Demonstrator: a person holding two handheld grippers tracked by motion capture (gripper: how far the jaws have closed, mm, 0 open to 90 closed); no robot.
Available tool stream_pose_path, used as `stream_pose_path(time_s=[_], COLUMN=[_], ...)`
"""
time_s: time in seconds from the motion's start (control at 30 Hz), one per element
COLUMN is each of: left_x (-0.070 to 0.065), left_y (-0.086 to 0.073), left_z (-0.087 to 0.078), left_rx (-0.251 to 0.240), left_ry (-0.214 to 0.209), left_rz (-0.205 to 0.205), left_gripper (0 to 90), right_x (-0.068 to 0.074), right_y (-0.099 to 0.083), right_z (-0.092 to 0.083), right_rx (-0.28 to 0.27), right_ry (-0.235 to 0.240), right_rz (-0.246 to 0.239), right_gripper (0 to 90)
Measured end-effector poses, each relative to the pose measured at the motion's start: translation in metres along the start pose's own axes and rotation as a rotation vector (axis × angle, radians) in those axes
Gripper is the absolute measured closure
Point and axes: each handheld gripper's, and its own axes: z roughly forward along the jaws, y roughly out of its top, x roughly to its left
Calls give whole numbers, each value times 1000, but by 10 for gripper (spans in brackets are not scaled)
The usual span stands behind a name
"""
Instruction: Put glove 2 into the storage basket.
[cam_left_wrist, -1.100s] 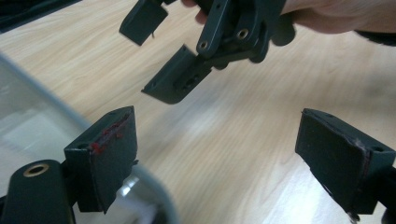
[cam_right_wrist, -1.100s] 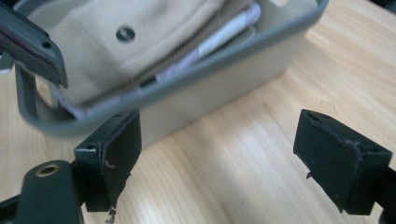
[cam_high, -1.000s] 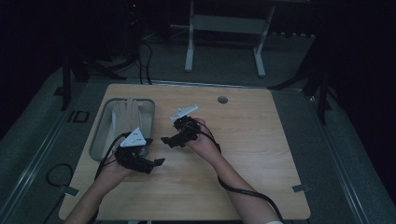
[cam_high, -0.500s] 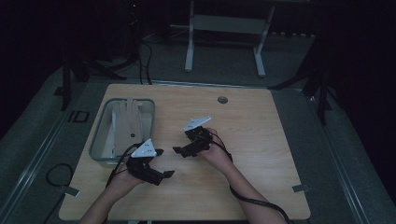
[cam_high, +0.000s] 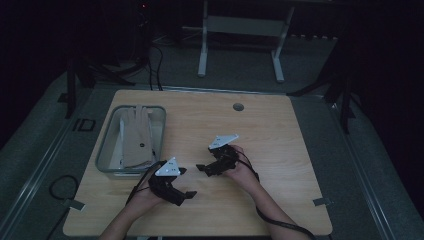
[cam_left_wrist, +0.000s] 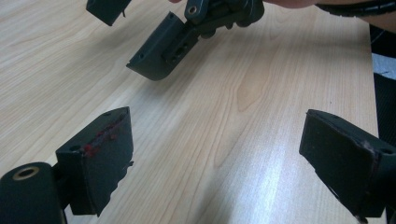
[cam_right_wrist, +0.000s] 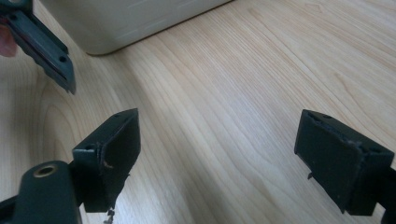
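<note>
Both hands rest low over the front part of the wooden table (cam_high: 280, 130), the left gripper (cam_high: 186, 183) and the right gripper (cam_high: 201, 168) pointing toward each other, near but apart; each has its jaws spread wide with only bare wood between them. The grey tray (cam_high: 105, 160) with the pale cloth (cam_high: 136, 135) inside stands just behind the left gripper, untouched. Compared with one second ago, both hands have come back from the tray toward the person and sunk lower, and the tray is now uncovered.

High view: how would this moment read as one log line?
left tongs: open, empty | right tongs: open, empty | tray: holds pale folded item | both over table
</note>
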Motion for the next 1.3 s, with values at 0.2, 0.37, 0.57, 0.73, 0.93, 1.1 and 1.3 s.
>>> stream_pose_path(time_s=[0.2, 0.37, 0.57, 0.73, 0.93, 1.1, 1.3], left_x=[-3, -5, -4, -5, -5, -5, -4], left_y=[-3, -6, -10, -9, -9, -10, -11], left_z=[13, 22, 29, 29, 27, 28, 26], left_rx=[14, 25, 40, 38, 22, 22, 5], left_ry=[-18, -32, -34, -59, -64, -56, -48], left_rz=[28, 38, 43, 55, 61, 63, 55], left_gripper=[100, 100, 100, 102, 102, 103, 102], right_x=[1, 1, 0, -2, -4, -7, -8], right_y=[-12, -24, -40, -50, -59, -64, -64], right_z=[-6, -10, -17, -21, -27, -30, -30], right_rx=[-7, -17, -16, -12, -27, -29, -28], right_ry=[-13, -15, -24, -35, -69, -79, -86], right_rz=[-2, 6, -10, -14, -18, -13, -10], right_gripper=[138, 138, 135, 135, 136, 136, 136])
